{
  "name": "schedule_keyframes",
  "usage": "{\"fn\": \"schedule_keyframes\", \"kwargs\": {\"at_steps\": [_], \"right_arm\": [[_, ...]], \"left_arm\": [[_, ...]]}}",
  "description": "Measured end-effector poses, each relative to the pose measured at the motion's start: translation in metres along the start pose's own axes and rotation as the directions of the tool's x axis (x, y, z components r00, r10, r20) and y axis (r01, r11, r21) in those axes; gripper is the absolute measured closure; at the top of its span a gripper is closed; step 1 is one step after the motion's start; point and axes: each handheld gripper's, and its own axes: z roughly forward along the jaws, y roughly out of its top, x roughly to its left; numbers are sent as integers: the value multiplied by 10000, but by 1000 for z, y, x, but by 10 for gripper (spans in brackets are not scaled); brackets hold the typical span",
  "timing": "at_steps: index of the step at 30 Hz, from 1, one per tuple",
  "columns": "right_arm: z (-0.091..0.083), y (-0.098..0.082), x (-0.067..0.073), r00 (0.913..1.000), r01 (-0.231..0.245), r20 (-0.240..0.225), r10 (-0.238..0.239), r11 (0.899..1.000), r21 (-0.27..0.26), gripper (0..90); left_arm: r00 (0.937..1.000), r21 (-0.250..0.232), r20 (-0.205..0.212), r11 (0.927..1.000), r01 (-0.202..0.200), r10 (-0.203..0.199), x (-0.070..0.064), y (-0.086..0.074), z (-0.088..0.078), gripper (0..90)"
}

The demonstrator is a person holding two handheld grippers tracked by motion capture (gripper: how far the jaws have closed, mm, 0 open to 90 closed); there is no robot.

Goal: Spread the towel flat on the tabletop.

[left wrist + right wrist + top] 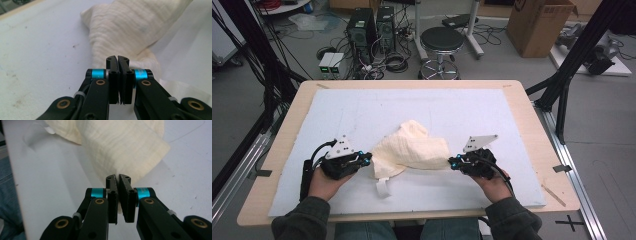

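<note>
The cream cloth (412, 150) lies bunched between the two grippers, each pinching one end: the left gripper (367, 159) is clamped tight on its edge, as is the right gripper (453, 162) (a loose tab (383, 187) trails nearby) over the white mat (362, 110).

A cloth (412, 150) lies bunched near the middle of a mat (492, 110) that covers most of a table (522, 95), with the left gripper (364, 159) touching its left edge and the right gripper (454, 163) touching its right edge. A tag (383, 187) sticks out from the near side of the cloth, toward the person. Beyond the far edge of the table a stool (441, 42) stands on the floor, with two computer towers (372, 27) to its left and a cardboard box (539, 22) to its right.
</note>
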Motion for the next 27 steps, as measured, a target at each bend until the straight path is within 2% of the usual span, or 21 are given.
{"fn": "schedule_keyframes", "kwargs": {"at_steps": [2,5,7,13,16,18,21,24,27], "right_arm": [[15,2,-13,9997,-226,131,224,9995,197,853],[23,4,-20,9993,-351,121,348,9990,264,853],[28,7,-23,9992,-379,96,376,9989,270,853],[31,7,-27,9993,-367,51,366,9987,359,854],[30,7,-25,9993,-364,53,362,9988,323,853],[29,7,-25,9993,-362,86,359,9989,290,853],[26,6,-24,9992,-364,151,360,9991,223,853],[24,6,-23,9993,-358,134,355,9991,215,853],[24,6,-21,9993,-341,167,338,9992,208,853]], "left_arm": [[9998,336,-107,9993,182,-178,7,-3,8,867],[9990,415,-156,9982,429,-423,14,-5,13,854],[9985,260,-140,9983,531,-527,16,-4,10,802],[9991,-215,50,9989,425,-424,14,2,-5,710],[9984,-406,390,9983,420,-404,6,5,-7,696],[9952,-471,859,9975,520,-478,-4,4,-5,685],[9904,-392,1366,9989,272,-216,-24,1,2,673],[9873,-65,1583,9999,-118,127,-38,-4,10,652],[9858,429,1659,9985,-333,258,-43,-8,17,637]]}}
